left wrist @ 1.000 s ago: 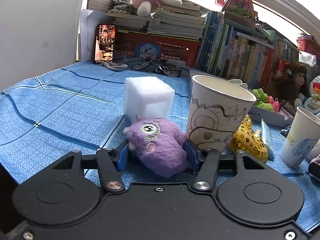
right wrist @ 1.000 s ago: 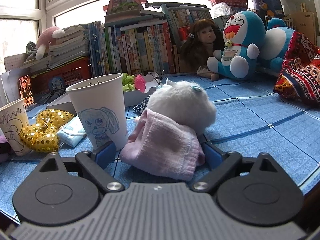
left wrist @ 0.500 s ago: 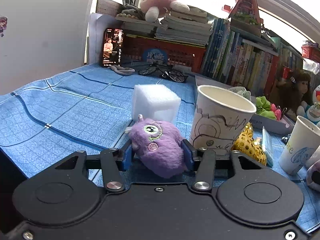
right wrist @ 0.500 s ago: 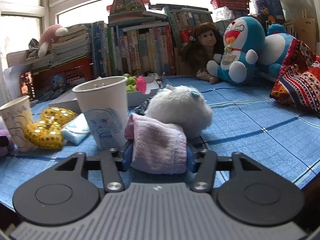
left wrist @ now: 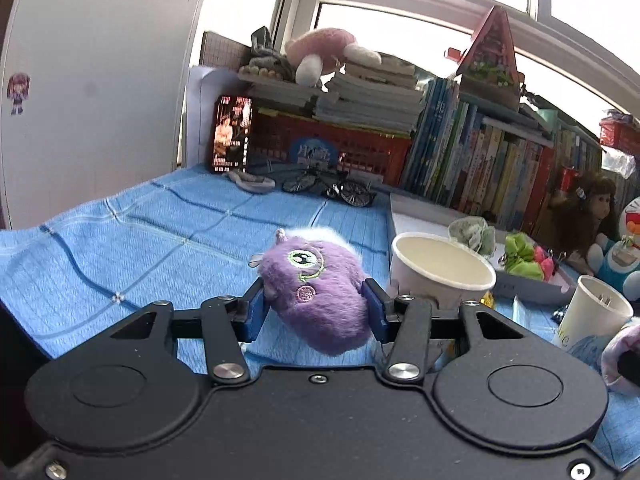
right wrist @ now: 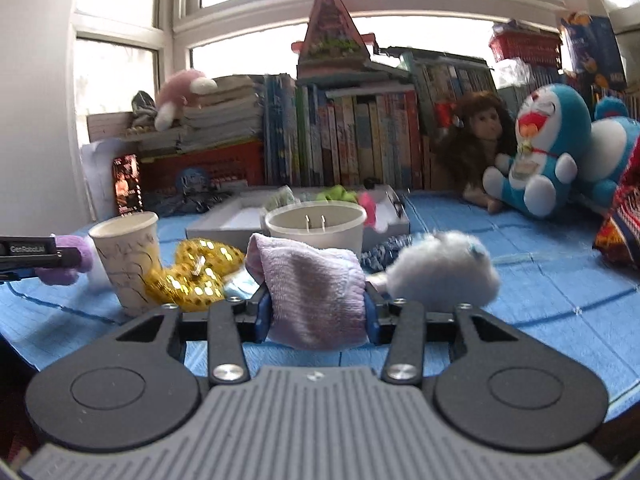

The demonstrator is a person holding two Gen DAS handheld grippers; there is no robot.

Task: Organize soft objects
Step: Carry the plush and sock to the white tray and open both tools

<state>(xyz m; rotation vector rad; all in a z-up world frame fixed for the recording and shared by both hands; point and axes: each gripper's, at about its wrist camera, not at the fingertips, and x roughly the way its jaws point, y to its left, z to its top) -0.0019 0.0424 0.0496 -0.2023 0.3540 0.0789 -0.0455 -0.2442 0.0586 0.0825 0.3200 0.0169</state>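
Fuzzy purple plush (left wrist: 320,296) and folded pink cloth (right wrist: 316,294) — both lifted, tilted.

Two fisheye cameras, each mounted behind a hand-held gripper, look forward and slightly downward along the fingers across a table spread with a blue checked cloth (left wrist: 132,240). The left wrist view sits close behind the left gripper (left wrist: 316,308) and faces a white wall (left wrist: 100,80) and the row of books (left wrist: 480,160) under the window. The right wrist view sits equally close behind the right gripper (right wrist: 316,312), facing the same row of books (right wrist: 340,136) more squarely. Both views share the doodled paper cup (left wrist: 440,276) (right wrist: 128,256), the red crate (left wrist: 332,148) (right wrist: 208,164) and the triangular toy house (left wrist: 490,52) (right wrist: 332,32). The left gripper appears at the left edge of the right wrist view.
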